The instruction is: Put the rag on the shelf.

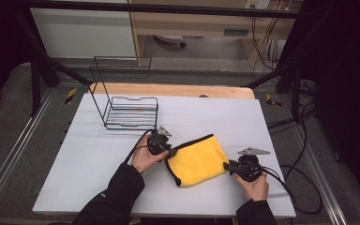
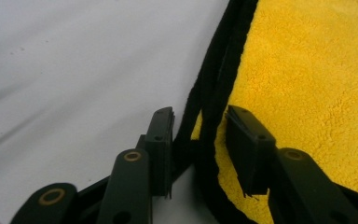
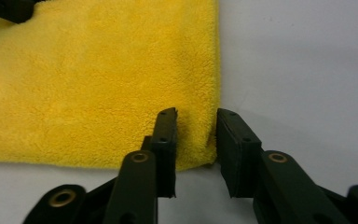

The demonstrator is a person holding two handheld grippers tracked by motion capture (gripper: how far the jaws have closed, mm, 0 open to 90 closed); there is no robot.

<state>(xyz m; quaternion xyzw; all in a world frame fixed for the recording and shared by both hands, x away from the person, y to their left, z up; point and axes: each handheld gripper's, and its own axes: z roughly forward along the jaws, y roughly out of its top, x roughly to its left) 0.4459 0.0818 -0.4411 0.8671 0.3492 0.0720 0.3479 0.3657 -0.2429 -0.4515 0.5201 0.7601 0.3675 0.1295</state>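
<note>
A yellow cloth [image 1: 199,161] with a black hem lies folded on the white table [image 1: 98,159], near the front edge. My left gripper [image 1: 171,152] is at the cloth's left edge. In the left gripper view its jaws [image 2: 200,112] straddle the black hem [image 2: 209,93] of the cloth [image 2: 317,84], and a thin gap remains beside the pads. My right gripper [image 1: 227,166] is at the cloth's right corner. In the right gripper view its jaws [image 3: 196,112] pinch that corner of the cloth [image 3: 98,84], with both pads against the pile.
A black wire rack [image 1: 131,112] stands at the back left of the table, just beyond my left hand. A wooden board [image 1: 168,89] runs along the table's far edge. Cables [image 1: 300,187] trail off the right side.
</note>
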